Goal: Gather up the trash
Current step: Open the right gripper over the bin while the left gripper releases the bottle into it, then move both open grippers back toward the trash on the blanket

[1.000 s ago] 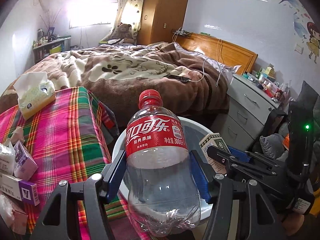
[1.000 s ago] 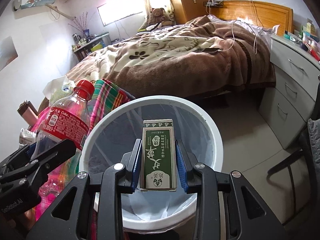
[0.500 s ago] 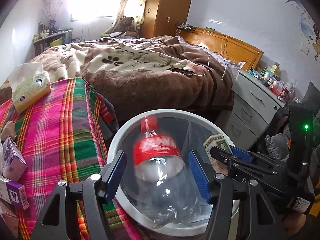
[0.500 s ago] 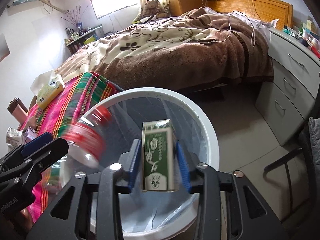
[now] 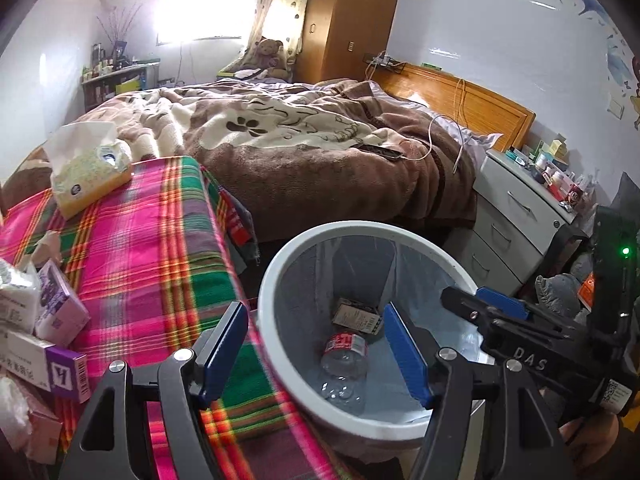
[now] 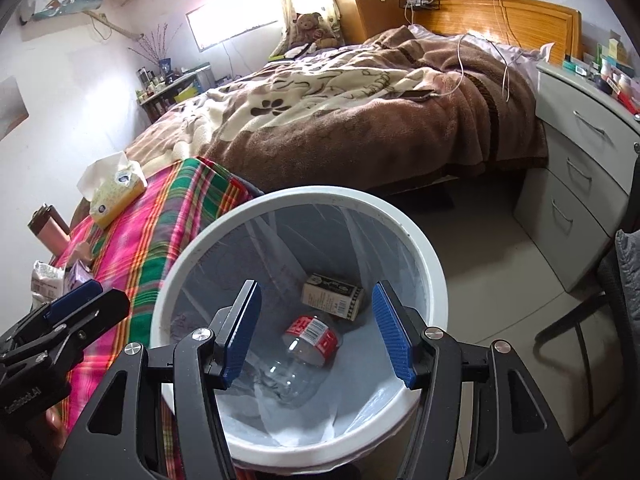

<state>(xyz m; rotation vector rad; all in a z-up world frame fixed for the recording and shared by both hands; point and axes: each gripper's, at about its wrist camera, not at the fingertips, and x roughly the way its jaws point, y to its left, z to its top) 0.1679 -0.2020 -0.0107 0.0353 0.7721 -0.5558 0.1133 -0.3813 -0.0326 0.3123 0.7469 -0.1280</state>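
With both drops made, let your left gripper [image 5: 316, 354] and right gripper [image 6: 316, 334] finish opening; nothing sits between either pair of fingers. The clear, crushable plastic bottle [image 6: 298, 354] and flat cardboard box [image 6: 333, 296] lie inside the round, film-lined bin [image 6: 424, 248]. Next, target the small boxes [image 5: 60, 308] on the checked-cloth table [image 5: 160, 240].
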